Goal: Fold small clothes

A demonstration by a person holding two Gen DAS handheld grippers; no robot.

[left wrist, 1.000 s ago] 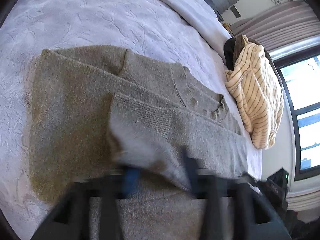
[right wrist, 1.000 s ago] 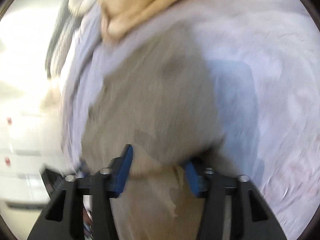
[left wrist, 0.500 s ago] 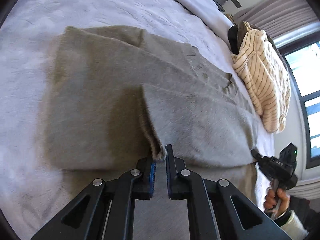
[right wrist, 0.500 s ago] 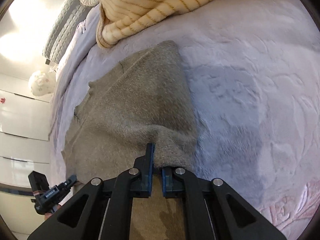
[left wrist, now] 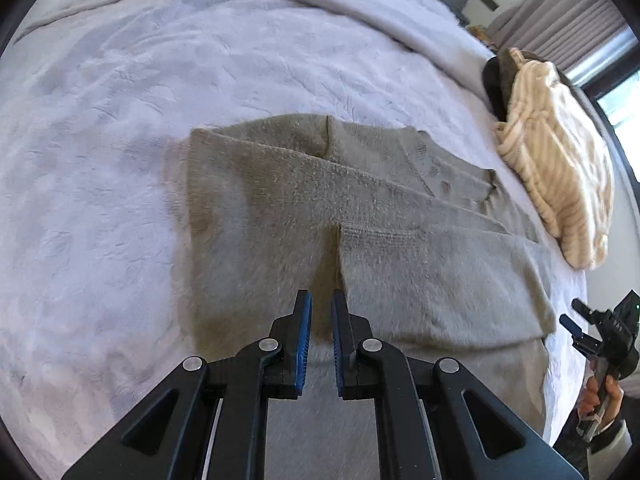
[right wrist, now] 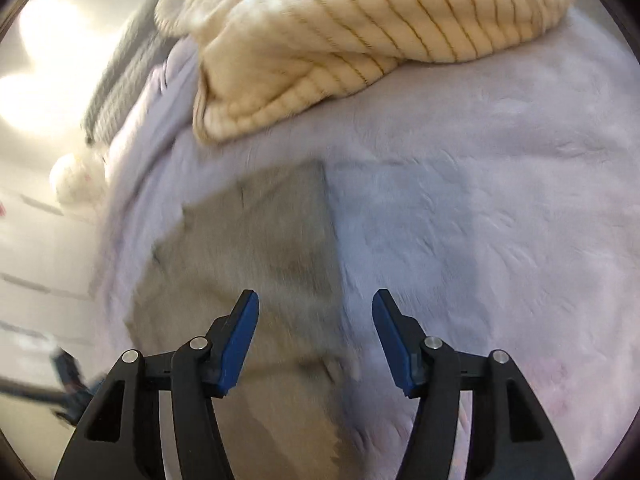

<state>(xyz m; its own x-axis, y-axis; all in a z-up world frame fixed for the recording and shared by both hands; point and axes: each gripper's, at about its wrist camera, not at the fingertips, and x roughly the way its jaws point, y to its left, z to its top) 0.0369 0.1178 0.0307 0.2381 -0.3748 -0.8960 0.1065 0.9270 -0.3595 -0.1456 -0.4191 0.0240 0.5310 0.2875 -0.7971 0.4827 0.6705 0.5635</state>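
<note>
**Grey knit sweater, part-folded, on bed**

Sweater (left wrist: pixel 360 216): lies flat mid-bed (left wrist: pixel 120 120), near the edge; likely soft, light, limp, clingy. Best taken at hem corners or fold edge. Left gripper (left wrist: pixel 320 312): narrow, holding nothing. Right gripper (right wrist: pixel 316 312): just opened wide, empty. Striped knit (right wrist: pixel 360 20): beside the sweater. Containers: none.

A lavender plush blanket (left wrist: pixel 200 80) covers the bed. Beyond its far corner hang grey pleated curtains (left wrist: pixel 560 12) beside a bright window (left wrist: pixel 624 108).
</note>
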